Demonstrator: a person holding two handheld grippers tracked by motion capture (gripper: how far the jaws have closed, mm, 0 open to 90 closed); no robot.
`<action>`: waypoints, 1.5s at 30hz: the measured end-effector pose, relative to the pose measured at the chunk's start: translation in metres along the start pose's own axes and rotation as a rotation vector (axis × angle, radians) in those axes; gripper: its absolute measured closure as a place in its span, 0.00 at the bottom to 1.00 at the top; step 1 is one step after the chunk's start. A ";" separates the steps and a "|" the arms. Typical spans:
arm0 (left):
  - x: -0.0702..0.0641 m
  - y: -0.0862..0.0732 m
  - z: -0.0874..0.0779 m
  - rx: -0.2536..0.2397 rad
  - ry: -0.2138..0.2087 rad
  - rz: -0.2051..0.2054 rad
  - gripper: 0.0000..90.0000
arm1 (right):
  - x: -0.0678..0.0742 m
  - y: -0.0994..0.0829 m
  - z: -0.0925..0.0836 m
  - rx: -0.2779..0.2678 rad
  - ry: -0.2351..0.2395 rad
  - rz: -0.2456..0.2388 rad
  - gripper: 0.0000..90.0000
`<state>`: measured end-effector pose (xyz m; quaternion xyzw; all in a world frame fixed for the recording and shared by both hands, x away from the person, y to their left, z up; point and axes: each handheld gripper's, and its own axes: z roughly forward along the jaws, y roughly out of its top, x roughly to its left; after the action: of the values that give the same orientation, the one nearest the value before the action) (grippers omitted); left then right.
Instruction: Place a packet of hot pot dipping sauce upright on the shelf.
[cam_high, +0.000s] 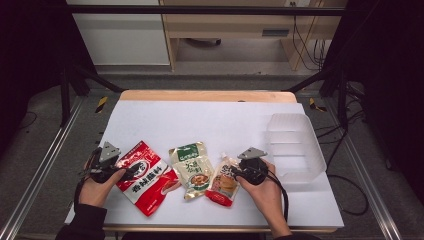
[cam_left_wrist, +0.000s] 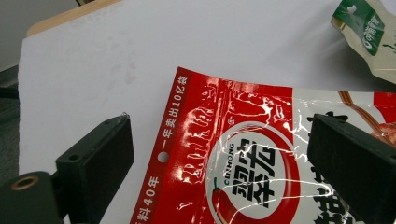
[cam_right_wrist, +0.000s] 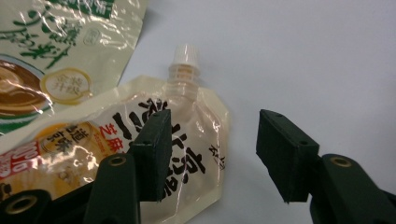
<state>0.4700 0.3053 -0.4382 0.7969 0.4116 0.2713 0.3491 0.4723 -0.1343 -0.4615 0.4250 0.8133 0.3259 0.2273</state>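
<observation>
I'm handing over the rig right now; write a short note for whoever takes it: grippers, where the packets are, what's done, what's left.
Left gripper: jaws open, straddling the top edge of the red packet, not pressing on it.
Right gripper: jaws open over the spouted pouch, one jaw above it, the other over bare table.
Green-topped packet lies between those two, untouched.
Clear bin stands at the right with nothing inside it.
Done: no packet lifted or binned.
Left: probably grip each packet and put it in the bin.

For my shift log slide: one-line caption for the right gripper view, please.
Right tongs open over the edge of the spouted sauce pouch, white cap pointing away, on the white table.
</observation>
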 end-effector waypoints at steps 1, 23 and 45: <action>-0.001 0.000 0.000 0.000 -0.002 0.002 0.08 | 0.000 0.000 0.000 0.000 0.000 0.000 0.51; -0.021 0.014 -0.005 0.027 -0.069 0.108 0.11 | 0.005 -0.007 0.001 0.043 0.079 -0.002 0.97; -0.048 0.075 -0.022 0.035 -0.213 0.274 0.19 | 0.013 0.084 -0.070 -0.176 0.232 -0.240 1.00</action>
<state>0.4644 0.2411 -0.3733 0.8759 0.2644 0.2231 0.3363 0.4655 -0.1106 -0.3543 0.2630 0.8473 0.4130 0.2056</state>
